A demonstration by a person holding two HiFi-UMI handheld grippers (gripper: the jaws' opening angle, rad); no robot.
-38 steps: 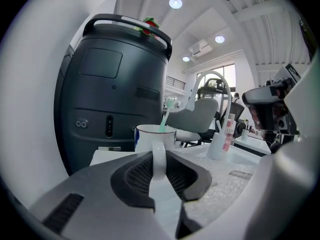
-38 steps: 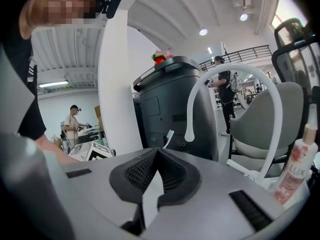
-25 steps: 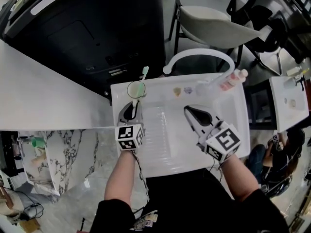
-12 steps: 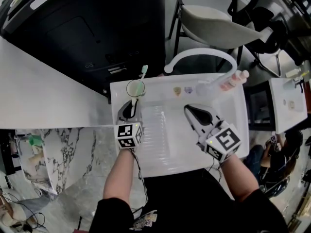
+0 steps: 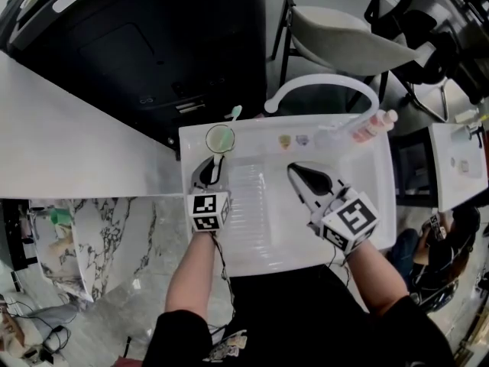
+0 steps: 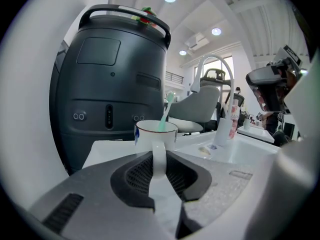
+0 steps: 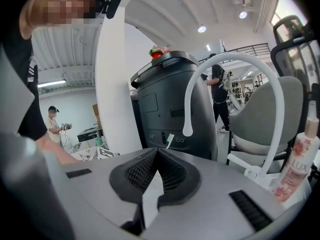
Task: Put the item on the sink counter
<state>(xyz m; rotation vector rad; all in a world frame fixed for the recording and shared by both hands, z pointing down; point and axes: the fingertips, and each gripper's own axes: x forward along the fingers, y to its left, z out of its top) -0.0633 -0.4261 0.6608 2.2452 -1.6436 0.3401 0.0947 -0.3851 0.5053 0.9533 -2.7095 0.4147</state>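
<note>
Charcoal plastic makes up the biggest thing here, a tall rounded machine housing that stands right behind the sink; no lettering on it can be read. The white sink comes next, its ribbed basin open and unoccupied between the two grippers. A narrow tabletop runs along its back edge. A white arched faucet rises from the right half of that strip.

The right gripper hangs over the basin with its jaws pressed together and nothing between them. The left gripper has its jaws drawn narrow, clamped on the handle of the cup. Both carry cubes printed with black-and-white square markers.

A pink bottle stands beside the faucet's base near the back right corner, and its label reads LUX.

The cup, white with a thin dark rim, sits at the tabletop's back left corner, close to both the left edge and the rear edge. The gripper hides its base, so contact with the surface cannot be confirmed. A mint-green toothbrush leans in it, head up.

Between cup and faucet the strip lies mostly free, apart from two small flat patches too small to read.
</note>
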